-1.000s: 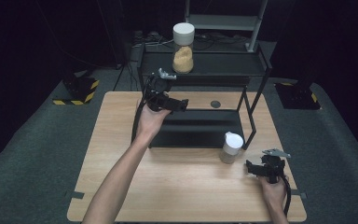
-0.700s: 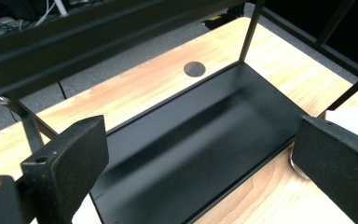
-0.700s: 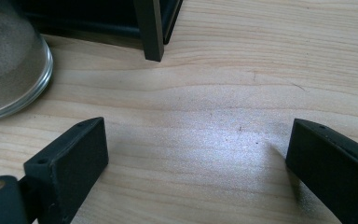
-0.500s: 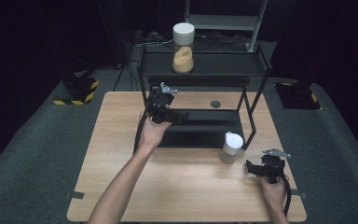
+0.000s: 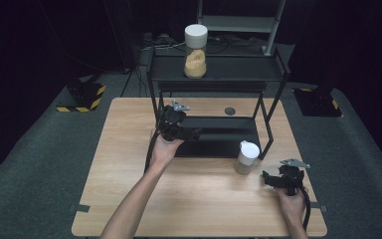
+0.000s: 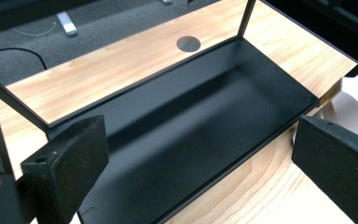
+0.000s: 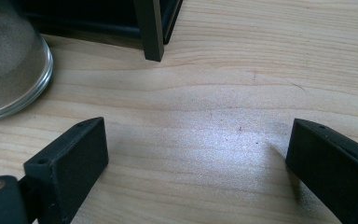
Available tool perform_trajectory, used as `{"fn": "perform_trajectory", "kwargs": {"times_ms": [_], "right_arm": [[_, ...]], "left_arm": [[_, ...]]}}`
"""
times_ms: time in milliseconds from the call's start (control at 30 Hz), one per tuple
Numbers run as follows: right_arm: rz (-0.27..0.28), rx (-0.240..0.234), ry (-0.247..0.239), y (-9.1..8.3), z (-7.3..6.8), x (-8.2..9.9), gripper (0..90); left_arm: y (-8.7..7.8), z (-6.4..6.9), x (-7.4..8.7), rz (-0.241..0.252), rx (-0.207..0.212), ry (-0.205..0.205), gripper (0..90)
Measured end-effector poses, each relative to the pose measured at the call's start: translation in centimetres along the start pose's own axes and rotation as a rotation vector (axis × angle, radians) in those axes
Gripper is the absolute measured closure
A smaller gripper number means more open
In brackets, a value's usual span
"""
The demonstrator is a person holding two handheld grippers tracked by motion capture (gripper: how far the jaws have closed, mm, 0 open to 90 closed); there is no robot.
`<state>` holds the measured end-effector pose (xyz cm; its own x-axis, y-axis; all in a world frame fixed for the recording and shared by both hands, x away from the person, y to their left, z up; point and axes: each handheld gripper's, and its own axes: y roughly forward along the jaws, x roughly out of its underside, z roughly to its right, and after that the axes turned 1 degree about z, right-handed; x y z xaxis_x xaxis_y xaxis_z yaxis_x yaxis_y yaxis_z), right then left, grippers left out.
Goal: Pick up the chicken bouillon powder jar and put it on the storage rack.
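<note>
- High view: left gripper (image 5: 191,133) over the near left end of the black shelf rack's lower tray (image 5: 219,144), jaws spread wide, nothing between them, touching nothing.
- Left gripper view: both black pads (image 6: 70,158) far apart, rough foam-like faces, the empty tray below them.
- Lower tray: matte black metal, rectangular, shallow raised lip, smooth and faintly reflective; it sits on the table inside the rack (image 5: 219,74).
- Rack: thin square black posts, a second tray up top.
- Jar with white lid (image 5: 196,51) stands on the upper tray left of centre; clear cylinder, tan crumbly stuff inside.
- Second jar (image 5: 247,157), white lid, stands on the table just beside the rack's near right post; contents greyish.
- Right gripper (image 5: 268,178) low over the table at the near right, near that jar but apart from it; jaws wide apart, holding nothing.
- Right gripper view: clear rounded jar base (image 7: 9,65) at the upper left, rack post foot (image 7: 150,32) at the top, bare wood between the pads (image 7: 70,163).
- Table (image 5: 129,164): light wood grain, a round dark grommet (image 5: 230,111) behind the rack.
- Floor: grey carpet; a black-yellow striped block (image 5: 82,97) to the left; dark room behind, cables on the floor.
</note>
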<state>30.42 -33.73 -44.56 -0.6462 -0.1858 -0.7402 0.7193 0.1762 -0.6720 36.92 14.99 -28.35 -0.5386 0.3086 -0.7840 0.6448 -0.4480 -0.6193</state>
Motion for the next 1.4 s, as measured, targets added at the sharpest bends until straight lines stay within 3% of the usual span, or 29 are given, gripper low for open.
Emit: {"fn": "perform_trajectory", "kwargs": {"times_ms": [300,833,1133,1400], "right_arm": [[0.001,0.0,0.001,0.0,0.0,0.0,4.5],[0.001,0.0,0.0,0.0,0.0,0.0,4.5],[0.001,0.0,0.001,0.0,0.0,0.0,4.5],[0.001,0.0,0.001,0.0,0.0,0.0,4.5]], "left_arm": [[1.3,-0.1,1.6,-0.018,0.017,-0.025,3.7],[4.4,0.8,4.7,-0.088,0.002,-0.017,4.0],[6.0,0.9,7.1,-0.1,-0.003,-0.046,4.7],[7.1,1.4,9.0,-0.118,-0.012,-0.034,4.7]]}}
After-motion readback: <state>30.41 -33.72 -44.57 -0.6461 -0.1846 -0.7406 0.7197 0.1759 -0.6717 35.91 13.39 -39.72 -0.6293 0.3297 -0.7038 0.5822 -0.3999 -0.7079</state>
